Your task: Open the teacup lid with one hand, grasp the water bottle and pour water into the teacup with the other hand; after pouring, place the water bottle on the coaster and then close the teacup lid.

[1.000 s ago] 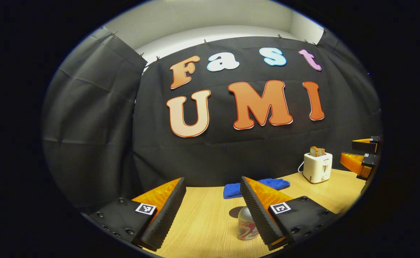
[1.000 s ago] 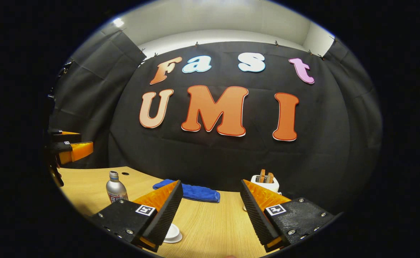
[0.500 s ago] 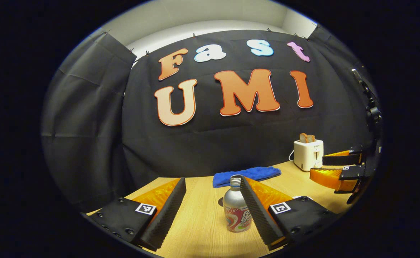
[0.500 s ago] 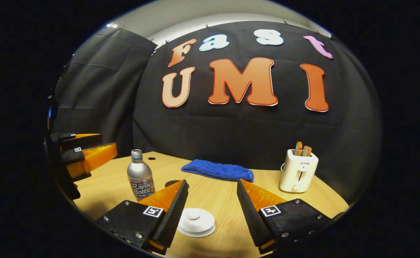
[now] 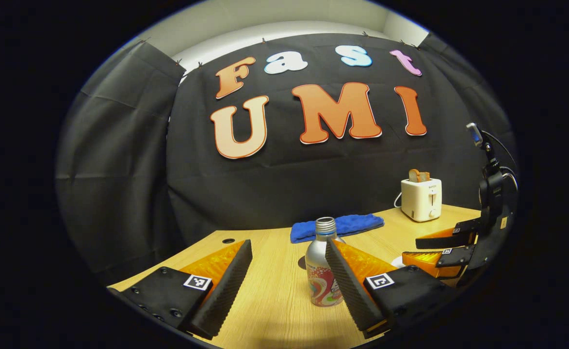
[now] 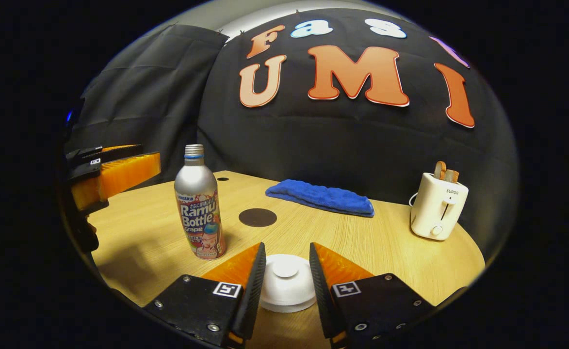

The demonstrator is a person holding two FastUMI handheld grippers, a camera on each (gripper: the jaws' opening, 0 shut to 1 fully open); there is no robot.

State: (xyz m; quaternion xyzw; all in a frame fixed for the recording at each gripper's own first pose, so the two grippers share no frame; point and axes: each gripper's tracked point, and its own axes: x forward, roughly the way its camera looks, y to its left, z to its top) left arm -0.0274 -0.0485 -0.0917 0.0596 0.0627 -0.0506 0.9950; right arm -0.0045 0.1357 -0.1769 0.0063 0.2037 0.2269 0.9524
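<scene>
1. In the right gripper view, the right gripper [image 6: 286, 264] reaches low over the wooden table [image 6: 386, 242], its two fingers set narrowly apart on either side of the white teacup lid [image 6: 286, 283].
2. The lid's round knob sits between the fingertips; whether the fingers actually press on the lid cannot be told, and a thin gap seems to show on each side.
3. The teacup under the lid is hidden by the lid and the fingers.
4. The silver water bottle [image 6: 198, 203] stands upright on the table to the left of the lid, uncapped, apart from both grippers.
5. A dark round coaster [image 6: 257, 217] lies flat on the table behind the lid and to the right of the bottle, with nothing on it.
6. A blue towel [image 6: 320, 198] lies farther back, near the black cloth wall, and a white toaster [image 6: 438, 206] with bread slices in its slots stands at the right.
7. In the left gripper view, the left gripper [image 5: 288, 252] hangs above the table with its fingers spread wide and nothing between them.
8. The water bottle [image 5: 322, 271] stands just in front of it, partly behind the right-hand finger, not touched as far as can be seen.
9. The left gripper also shows at the left edge of the right gripper view.
</scene>
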